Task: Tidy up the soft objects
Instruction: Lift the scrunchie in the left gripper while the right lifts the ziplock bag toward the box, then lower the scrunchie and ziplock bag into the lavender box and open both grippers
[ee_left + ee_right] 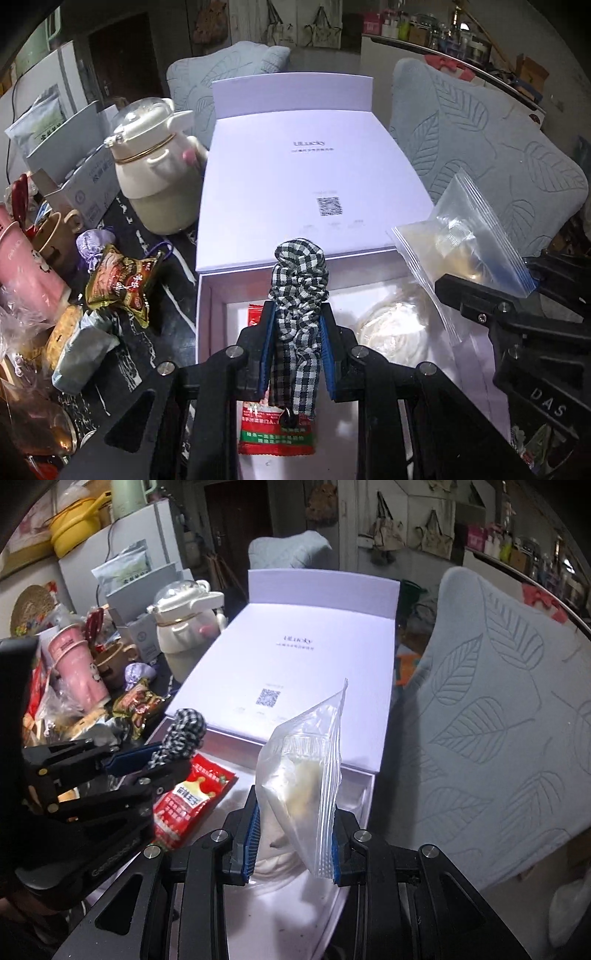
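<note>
My left gripper point(297, 314) is shut on a black-and-white checked fabric scrunchie point(298, 291), held above the open white box point(207, 295); it also shows in the right wrist view point(173, 755), with the scrunchie point(183, 734). My right gripper point(295, 808) is shut on a clear zip bag point(306, 771) holding something pale, above the box's right half; the bag also shows in the left wrist view point(465, 240). In the box lie a red snack packet point(188, 801) and a clear bag of white stuff point(391, 328).
The box lid point(306, 177) lies open behind. Left of the box: a cream kettle point(155, 177), pink cup point(26, 273), gold snack packet point(122, 284), purple pouch point(92, 247), grey packet point(81, 354). Light-blue leaf-patterned cushions point(498, 720) stand at the right and back.
</note>
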A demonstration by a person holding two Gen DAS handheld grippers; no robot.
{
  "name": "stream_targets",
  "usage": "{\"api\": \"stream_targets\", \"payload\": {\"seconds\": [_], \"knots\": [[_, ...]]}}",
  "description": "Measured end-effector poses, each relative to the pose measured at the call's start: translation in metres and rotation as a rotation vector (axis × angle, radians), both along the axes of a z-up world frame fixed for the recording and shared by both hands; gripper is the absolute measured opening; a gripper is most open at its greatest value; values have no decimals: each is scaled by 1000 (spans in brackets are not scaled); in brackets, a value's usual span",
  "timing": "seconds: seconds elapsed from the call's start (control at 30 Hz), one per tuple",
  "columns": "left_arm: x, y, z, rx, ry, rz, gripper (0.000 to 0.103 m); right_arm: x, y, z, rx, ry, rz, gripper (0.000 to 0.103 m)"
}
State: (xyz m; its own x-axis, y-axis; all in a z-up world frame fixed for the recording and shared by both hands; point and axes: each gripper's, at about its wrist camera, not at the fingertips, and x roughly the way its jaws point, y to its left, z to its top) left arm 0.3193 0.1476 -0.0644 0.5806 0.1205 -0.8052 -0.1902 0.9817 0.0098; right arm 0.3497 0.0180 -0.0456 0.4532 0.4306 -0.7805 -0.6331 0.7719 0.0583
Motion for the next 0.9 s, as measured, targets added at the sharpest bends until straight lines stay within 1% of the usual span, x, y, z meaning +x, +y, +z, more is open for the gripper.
{"api": "stream_targets", "payload": {"seconds": [0.13, 0.2, 0.27, 0.33, 0.37, 0.4, 0.47, 0.63, 0.73, 0.77, 0.8, 0.87, 0.9], "knots": [[1, 4, -2, 7, 5, 9, 22, 6, 3, -5, -1, 37, 0, 29], [3, 5, -3, 9, 22, 9, 22, 6, 4, -7, -6, 45, -3, 30], [5, 6, -6, -15, 39, 0, 22, 8, 3, -8, -5, 58, -5, 31], [5, 5, -8, -9, 52, 6, 23, 9, 4, -10, -6, 68, -12, 33], [6, 4, -9, 5, 59, 14, 24, 10, 3, -11, -8, 72, -14, 36], [6, 4, -10, 12, 66, 21, 26, 10, 3, -11, -11, 77, -17, 44], [7, 5, -11, 16, 77, 35, 29, 10, 2, -12, -11, 80, -21, 52], [8, 7, -11, 39, 90, 60, 31, 10, -3, -11, -18, 74, -32, 52], [7, 8, -12, 31, 108, 69, 35, 9, -6, -10, -21, 74, -37, 52], [6, 8, -12, 29, 108, 70, 44, 9, -7, -9, -21, 75, -38, 52], [6, 7, -11, 29, 105, 71, 62, 8, -7, -9, -21, 76, -39, 52], [4, 7, -7, 32, 89, 73, 83, 6, -8, -7, -25, 73, -40, 52], [3, 6, -5, 36, 79, 74, 83, 5, -8, -6, -27, 71, -40, 52]]}}
